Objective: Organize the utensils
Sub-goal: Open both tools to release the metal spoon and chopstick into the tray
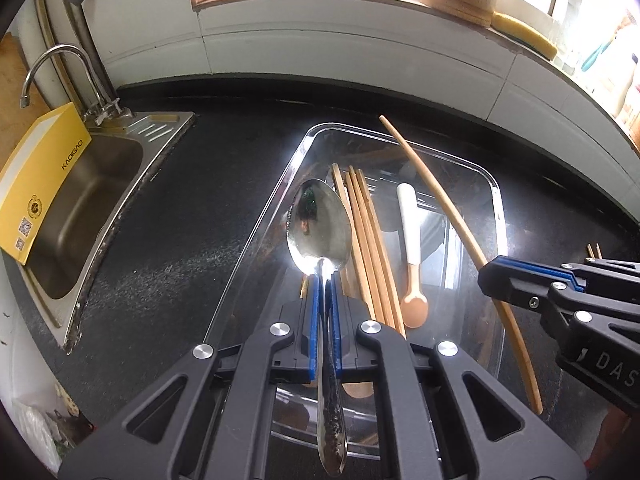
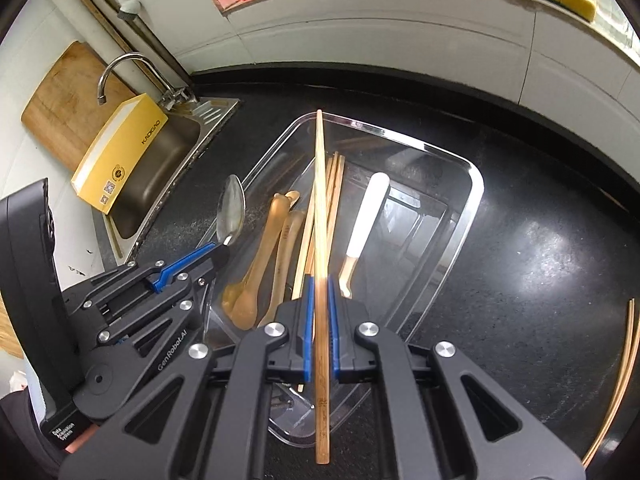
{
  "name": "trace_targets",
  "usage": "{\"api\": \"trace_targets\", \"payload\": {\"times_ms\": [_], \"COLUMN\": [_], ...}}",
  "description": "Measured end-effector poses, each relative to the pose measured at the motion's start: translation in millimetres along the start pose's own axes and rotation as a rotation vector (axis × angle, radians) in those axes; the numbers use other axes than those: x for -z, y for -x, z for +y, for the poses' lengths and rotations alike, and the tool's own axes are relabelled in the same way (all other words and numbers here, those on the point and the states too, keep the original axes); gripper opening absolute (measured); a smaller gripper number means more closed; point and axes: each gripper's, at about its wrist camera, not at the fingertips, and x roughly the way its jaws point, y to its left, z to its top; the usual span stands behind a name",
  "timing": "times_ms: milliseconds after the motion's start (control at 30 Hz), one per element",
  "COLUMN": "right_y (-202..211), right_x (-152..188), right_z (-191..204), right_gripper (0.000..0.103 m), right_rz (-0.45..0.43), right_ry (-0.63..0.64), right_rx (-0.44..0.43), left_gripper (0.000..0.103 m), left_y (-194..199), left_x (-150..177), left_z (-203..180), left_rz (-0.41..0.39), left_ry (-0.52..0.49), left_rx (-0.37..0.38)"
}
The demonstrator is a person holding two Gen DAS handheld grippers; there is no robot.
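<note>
The left gripper [image 1: 325, 280] is clamped on the handle of a metal spoon [image 1: 320, 226], whose bowl points away over the left side of a clear plastic tray [image 1: 496, 208] on the black counter [image 1: 192, 200]. The right gripper [image 2: 319, 286] is closed on a single long chopstick [image 2: 320, 184], which runs from near the camera out over the tray's far rim. Inside the tray lie several chopsticks [image 1: 370, 240] side by side in the middle, a white-handled small spoon [image 1: 412, 256] to their right, and tan spoons [image 2: 260, 264] to their left. Two more chopsticks [image 2: 624, 364] lie on the counter well to the right of the tray. A steel sink [image 1: 92, 200] with a tap [image 1: 48, 68] sits at the far left, a yellow box [image 1: 40, 184] leaning in it
</note>
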Motion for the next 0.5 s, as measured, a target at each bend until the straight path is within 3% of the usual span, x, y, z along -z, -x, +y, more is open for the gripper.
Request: {"api": "trace_targets", "payload": {"times_ms": [333, 500], "right_y": [-17.1, -22.1], "right_x": [-8.4, -11.3], "right_z": [-7.0, -16.4], "right_gripper": [0.007, 0.009], "right_rz": [0.018, 0.045], "right_ry": [-0.031, -0.083], "right_rx": [-0.009, -0.025], "left_gripper": [0.005, 0.006], "left_y": [-15.5, -24.4], "left_x": [-11.1, -12.2], "left_z": [-1.5, 1.5], "left_rz": [0.013, 0.058], "left_ry": [-0.007, 0.015], "left_rx": [0.011, 0.035]}}
